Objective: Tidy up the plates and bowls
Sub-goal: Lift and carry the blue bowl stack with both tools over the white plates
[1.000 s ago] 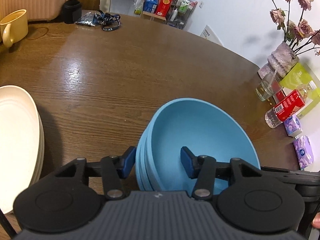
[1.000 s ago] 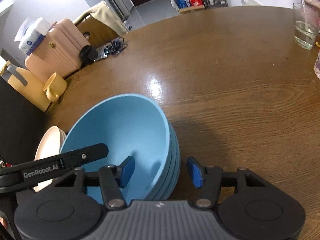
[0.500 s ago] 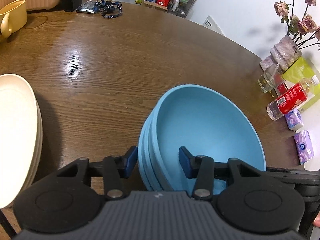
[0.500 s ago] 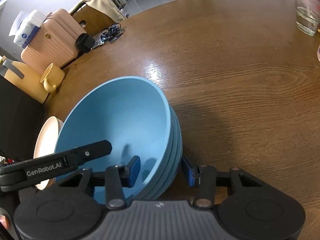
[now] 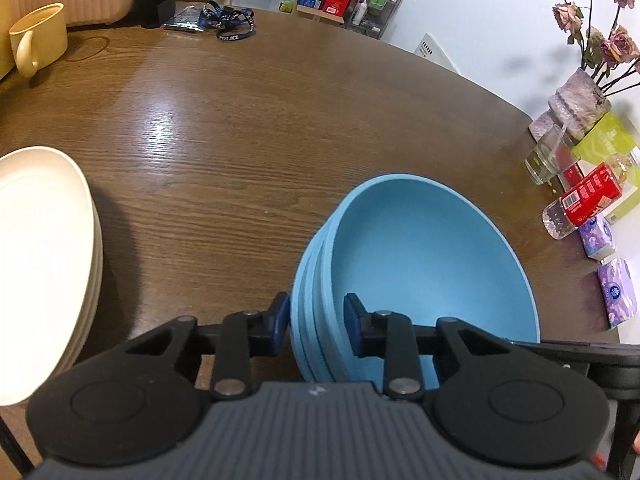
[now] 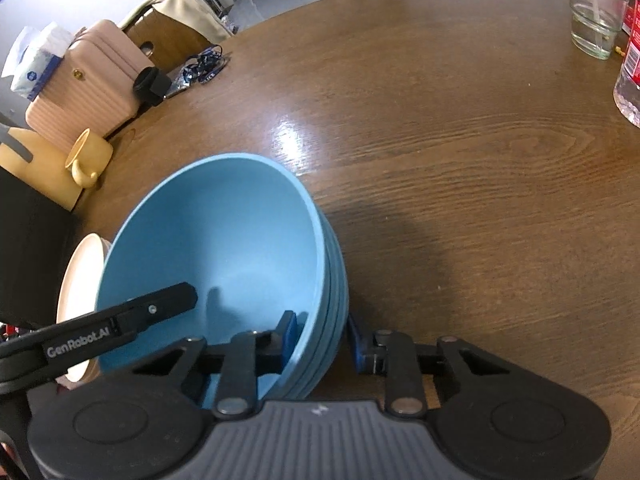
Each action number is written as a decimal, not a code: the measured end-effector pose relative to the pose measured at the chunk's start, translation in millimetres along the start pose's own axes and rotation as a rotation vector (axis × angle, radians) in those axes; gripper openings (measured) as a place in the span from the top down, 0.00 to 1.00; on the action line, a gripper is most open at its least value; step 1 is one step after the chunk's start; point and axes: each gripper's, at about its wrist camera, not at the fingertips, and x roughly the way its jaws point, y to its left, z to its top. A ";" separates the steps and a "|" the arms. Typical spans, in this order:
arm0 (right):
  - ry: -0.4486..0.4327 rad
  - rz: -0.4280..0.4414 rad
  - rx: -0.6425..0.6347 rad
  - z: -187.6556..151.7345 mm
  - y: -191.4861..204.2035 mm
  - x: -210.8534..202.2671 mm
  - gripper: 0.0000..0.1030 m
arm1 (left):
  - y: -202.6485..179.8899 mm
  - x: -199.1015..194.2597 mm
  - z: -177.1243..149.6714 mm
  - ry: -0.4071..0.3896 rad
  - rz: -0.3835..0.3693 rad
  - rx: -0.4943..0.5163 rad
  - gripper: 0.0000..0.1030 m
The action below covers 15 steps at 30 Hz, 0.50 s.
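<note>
Both grippers are clamping the stack of blue bowls near the table edge: left gripper and right gripper have just been closing onto opposite rims, pads pinching. Next I'm guessing an even lift, maybe toward the plates.

Glossy wood-grain table, matt smooth blue bowls — cream plates smooth, clear glass tumbler

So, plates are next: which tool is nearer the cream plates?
Left. Both tools have just been closing on the blue bowls: the left tool beside the cream plates, the right tool opposite.
</note>
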 end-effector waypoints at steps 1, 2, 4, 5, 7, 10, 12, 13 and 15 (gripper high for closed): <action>-0.001 -0.002 -0.005 -1.4 2.4 -1.2 0.75 | 0.1 -1.3 -0.8 -0.003 0.005 0.000 0.71; -0.002 -0.002 -0.008 -2.3 4.3 -2.6 0.75 | 0.3 -3.3 -1.7 -0.007 0.007 0.001 0.71; -0.009 -0.003 -0.012 -3.6 7.6 -6.9 0.75 | 0.8 -8.8 -3.2 -0.016 0.006 0.002 0.71; -0.014 -0.003 -0.014 -3.9 9.7 -9.1 0.75 | 1.0 -11.9 -3.9 -0.022 0.006 0.003 0.71; -0.025 -0.003 -0.019 -4.9 14.7 -14.1 0.75 | 2.4 -18.9 -5.0 -0.033 0.005 0.002 0.71; -0.039 -0.005 -0.033 -8.0 23.3 -22.8 0.75 | 6.9 -30.0 -6.7 -0.050 0.002 -0.001 0.71; -0.046 -0.001 -0.044 -11.5 28.5 -29.2 0.75 | 12.6 -37.4 -7.6 -0.063 0.001 -0.010 0.71; -0.049 0.000 -0.051 -13.0 33.8 -31.2 0.75 | 16.5 -41.7 -8.2 -0.069 0.001 -0.016 0.71; -0.053 0.005 -0.067 -15.3 44.3 -34.1 0.75 | 23.6 -50.0 -9.9 -0.084 0.004 -0.028 0.71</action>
